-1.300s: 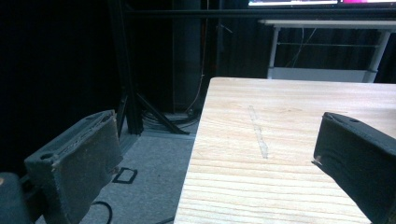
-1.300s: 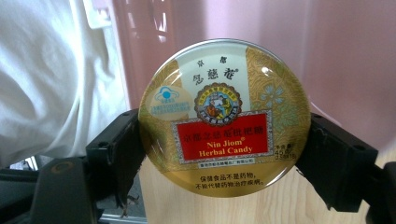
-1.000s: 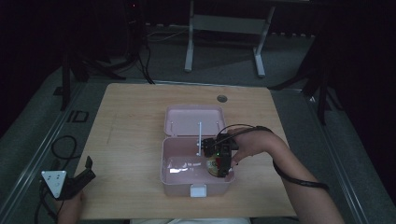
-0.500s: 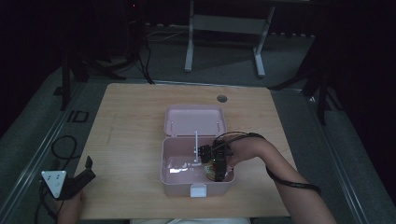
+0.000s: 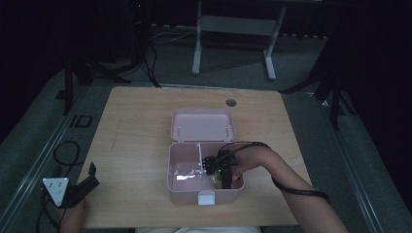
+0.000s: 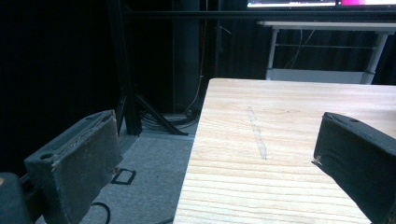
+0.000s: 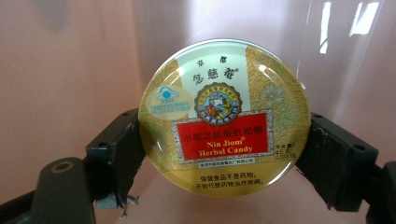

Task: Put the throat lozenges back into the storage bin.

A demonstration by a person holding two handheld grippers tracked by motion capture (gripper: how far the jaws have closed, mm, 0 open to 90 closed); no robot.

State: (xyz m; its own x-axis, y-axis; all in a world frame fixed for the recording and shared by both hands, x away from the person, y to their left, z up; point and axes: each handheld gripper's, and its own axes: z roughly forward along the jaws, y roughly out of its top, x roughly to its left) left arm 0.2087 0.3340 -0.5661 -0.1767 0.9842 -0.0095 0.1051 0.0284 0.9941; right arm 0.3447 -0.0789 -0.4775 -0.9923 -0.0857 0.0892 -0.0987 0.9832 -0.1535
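A pink box [image 5: 204, 193] stands open on the wooden table [image 5: 136, 141], its lid [image 5: 203, 125] folded back. My right gripper [image 5: 221, 175] reaches down into the box's right compartment. In the right gripper view its jaws are shut on a round gold candy tin [image 7: 224, 116] with a red "Nin Jiom Herbal Candy" label, held against the pink box floor [image 7: 60, 84]. My left gripper [image 5: 82, 187] hangs off the table's front left corner, open with nothing between its fingers [image 6: 79, 158].
A thin divider [image 5: 199, 155] splits the box; something shiny lies in its left compartment [image 5: 184, 172]. A round grommet hole [image 5: 231, 102] sits near the table's far edge. A cable loops on the floor [image 5: 63, 150] at the left. A desk frame [image 5: 233, 29] stands beyond.
My right gripper has moved lower and nearer the front of the box's right compartment with the tin in it. The left gripper has stayed put.
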